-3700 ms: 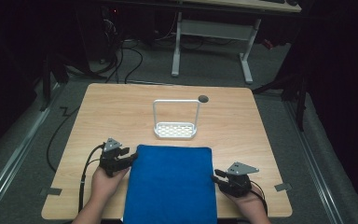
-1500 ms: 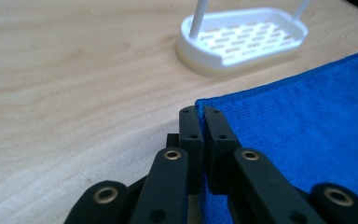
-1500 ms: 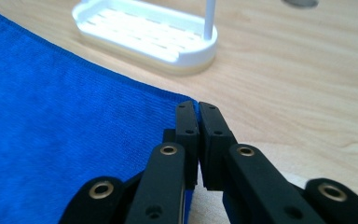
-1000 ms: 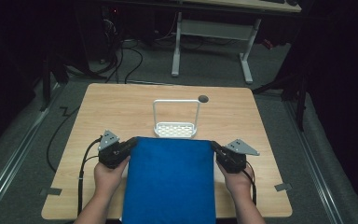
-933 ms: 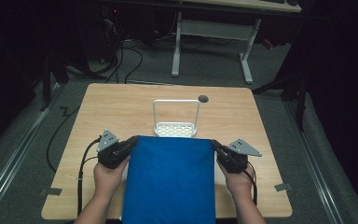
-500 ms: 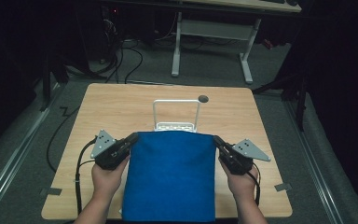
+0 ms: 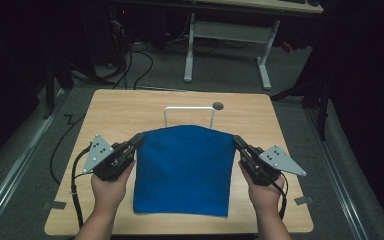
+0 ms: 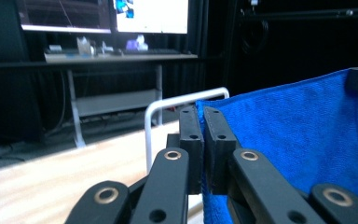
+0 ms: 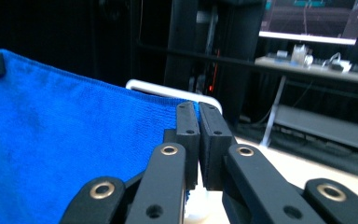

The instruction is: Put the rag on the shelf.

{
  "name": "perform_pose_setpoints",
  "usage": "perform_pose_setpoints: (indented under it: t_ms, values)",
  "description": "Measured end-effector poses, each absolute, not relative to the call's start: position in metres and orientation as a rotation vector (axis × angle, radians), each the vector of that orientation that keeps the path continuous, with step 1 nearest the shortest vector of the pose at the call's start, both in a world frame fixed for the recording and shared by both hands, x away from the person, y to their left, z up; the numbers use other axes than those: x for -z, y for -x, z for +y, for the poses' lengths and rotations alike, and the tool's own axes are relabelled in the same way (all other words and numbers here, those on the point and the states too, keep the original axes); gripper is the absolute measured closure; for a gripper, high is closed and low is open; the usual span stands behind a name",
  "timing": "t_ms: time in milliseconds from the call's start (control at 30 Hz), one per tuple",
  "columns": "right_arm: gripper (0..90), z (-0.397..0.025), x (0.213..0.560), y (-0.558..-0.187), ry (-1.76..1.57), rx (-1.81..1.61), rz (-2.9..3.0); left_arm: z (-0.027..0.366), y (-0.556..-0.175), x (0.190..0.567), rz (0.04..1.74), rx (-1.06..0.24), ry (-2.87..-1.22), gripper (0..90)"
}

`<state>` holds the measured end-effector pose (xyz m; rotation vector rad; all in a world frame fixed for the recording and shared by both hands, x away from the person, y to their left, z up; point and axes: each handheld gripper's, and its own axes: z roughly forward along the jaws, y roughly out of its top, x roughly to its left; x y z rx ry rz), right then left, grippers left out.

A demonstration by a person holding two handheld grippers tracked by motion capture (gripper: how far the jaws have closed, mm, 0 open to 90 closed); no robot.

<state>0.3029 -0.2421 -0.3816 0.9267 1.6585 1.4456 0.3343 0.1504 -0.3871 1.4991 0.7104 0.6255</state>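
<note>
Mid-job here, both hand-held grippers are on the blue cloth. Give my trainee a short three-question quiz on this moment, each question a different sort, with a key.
1. True or false: the left hand-held gripper and the right hand-held gripper each pinch a far corner of the blue cloth.
2. Multiple choice: the white rack stands (A) beyond the cloth's raised far edge, (B) at the table's near edge, (C) on the floor.
3. Fill in: the cloth's near edge rests on the wooden ____.

Key: 1 true; 2 A; 3 table.
</note>
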Motion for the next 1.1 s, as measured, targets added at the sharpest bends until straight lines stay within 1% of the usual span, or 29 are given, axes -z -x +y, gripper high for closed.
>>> perform_pose_setpoints:
  t_ms: [267,533,667,767,800,900,967,1100]
  values:
    - [88.7,-0.239,0.347,-0.310,-0.859,-1.471,1.586,0.154,-0.341,0.355,0.667,-0.683,-1.448,87.8]
    - [88.7,-0.241,0.324,-0.320,-0.840,-1.468,1.549,0.155,-0.353,0.337,0.649,-0.725,-1.446,87.8]
    - [88.8,-0.246,0.321,-0.329,-0.861,-1.450,1.546,0.156,-0.373,0.335,0.666,-0.740,-1.475,87.8]
    - [88.9,-0.252,0.321,-0.346,-0.903,-1.434,1.556,0.153,-0.395,0.335,0.681,-0.744,-1.525,87.8]
    - [88.9,-0.252,0.321,-0.346,-0.903,-1.434,1.556,0.153,-0.395,0.335,0.681,-0.744,-1.525,87.8]
    - [88.9,-0.252,0.320,-0.362,-0.923,-1.412,1.554,0.151,-0.412,0.334,0.688,-0.736,-1.533,87.8]
    - [88.9,-0.252,0.319,-0.366,-0.927,-1.411,1.555,0.148,-0.421,0.331,0.696,-0.739,-1.534,87.8]
    - [88.9,-0.255,0.314,-0.384,-0.958,-1.427,1.536,0.140,-0.436,0.320,0.701,-0.783,-1.546,87.8]
